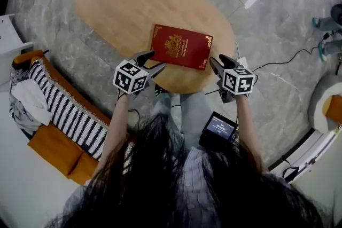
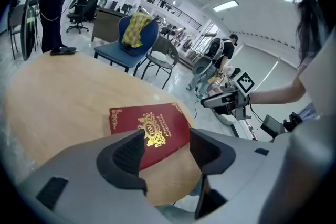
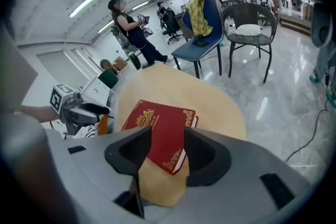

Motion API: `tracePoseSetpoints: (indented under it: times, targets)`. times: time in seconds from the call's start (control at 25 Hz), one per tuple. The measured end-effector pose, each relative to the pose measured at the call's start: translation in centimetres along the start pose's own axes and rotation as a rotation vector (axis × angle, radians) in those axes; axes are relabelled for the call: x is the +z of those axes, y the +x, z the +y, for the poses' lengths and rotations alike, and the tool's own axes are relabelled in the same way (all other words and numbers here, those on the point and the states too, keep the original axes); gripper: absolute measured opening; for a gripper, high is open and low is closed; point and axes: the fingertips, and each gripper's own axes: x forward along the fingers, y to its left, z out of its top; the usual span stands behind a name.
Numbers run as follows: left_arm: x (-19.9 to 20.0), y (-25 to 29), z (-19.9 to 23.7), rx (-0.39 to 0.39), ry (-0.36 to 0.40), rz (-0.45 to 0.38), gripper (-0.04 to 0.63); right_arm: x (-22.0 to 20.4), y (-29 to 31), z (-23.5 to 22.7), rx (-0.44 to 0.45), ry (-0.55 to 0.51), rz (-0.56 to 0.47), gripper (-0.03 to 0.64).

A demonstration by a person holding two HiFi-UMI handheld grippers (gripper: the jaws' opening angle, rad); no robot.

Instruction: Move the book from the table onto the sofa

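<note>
Book [image 1: 180,46] on oval wooden table [image 1: 123,2], marble floor [image 1: 278,34]

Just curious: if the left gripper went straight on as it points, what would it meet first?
Probably the book, seen between the open jaws of the left gripper; depth is unclear.

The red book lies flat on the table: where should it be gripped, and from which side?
Likely the near corners of the book, left gripper and right gripper coming low from the person's side. It lies flat by the table edge, so only thin edges offer the fingers a hold.
</note>
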Motion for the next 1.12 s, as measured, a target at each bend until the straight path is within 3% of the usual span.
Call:
tracePoseSetpoints:
  times: [0.16,0.52,0.68,0.92,1.04,1.12]
  targets:
    - [-1.0,2.6,3.5,0.034,-0.063,0.039,0.281,-1.6,4.0,-1.6,0.046,0.041,0.066,0.213]
    - [-3.1,6.1,9.3,0.086,-0.270,0.079,0.328,-3.9,9.2,-3.5,0.014,0.148,0.107,0.261]
    - [-4.3,7.8,9.5,0.071,-0.278,0.131,0.334,-5.0,10.2,-3.4,0.025,0.139,0.141,0.261]
    - [-5.6,9.9,10.0,0.070,-0.293,0.171,0.353,-4.5,10.7,-3.2,0.047,-0.039,0.146,0.261]
    - [-5.7,10.0,10.0,0.052,-0.340,0.142,0.350,-4.5,10.6,-3.6,0.057,0.012,0.115,0.261]
    - [-6.1,9.8,9.9,0.051,-0.364,0.165,0.350,-4.7,10.5,-3.6,0.047,0.035,0.110,0.261]
